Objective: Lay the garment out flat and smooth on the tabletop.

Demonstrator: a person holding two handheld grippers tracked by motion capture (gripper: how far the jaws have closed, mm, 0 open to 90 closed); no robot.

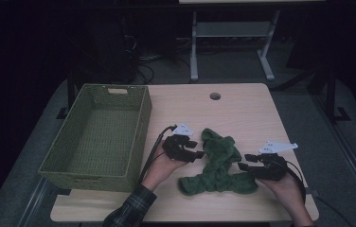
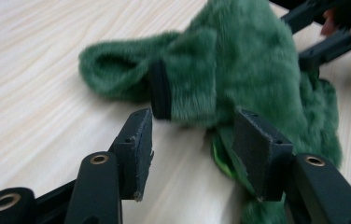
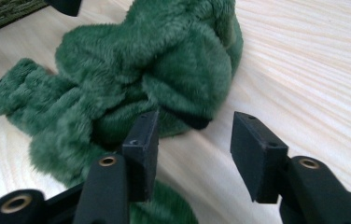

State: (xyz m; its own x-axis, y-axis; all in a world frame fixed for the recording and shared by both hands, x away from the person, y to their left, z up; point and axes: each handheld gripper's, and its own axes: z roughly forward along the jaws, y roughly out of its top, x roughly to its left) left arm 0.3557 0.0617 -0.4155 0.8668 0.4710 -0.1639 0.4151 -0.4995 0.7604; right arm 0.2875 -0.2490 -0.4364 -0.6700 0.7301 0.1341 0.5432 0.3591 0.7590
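The green fleece garment (image 1: 218, 163) lies crumpled on the bench (image 1: 242, 111) between both hand-held grippers, left (image 1: 196, 153) and right (image 1: 243, 163), jaws parted and empty. Soft, light, floppy; best pinched at a thick fold or dark-trimmed edge.

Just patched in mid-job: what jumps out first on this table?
A crumpled green fleece garment lies near the table's front edge, between the left gripper and the right gripper. Both sets of jaws stand open, holding nothing. An empty green woven basket sits at the table's left side.
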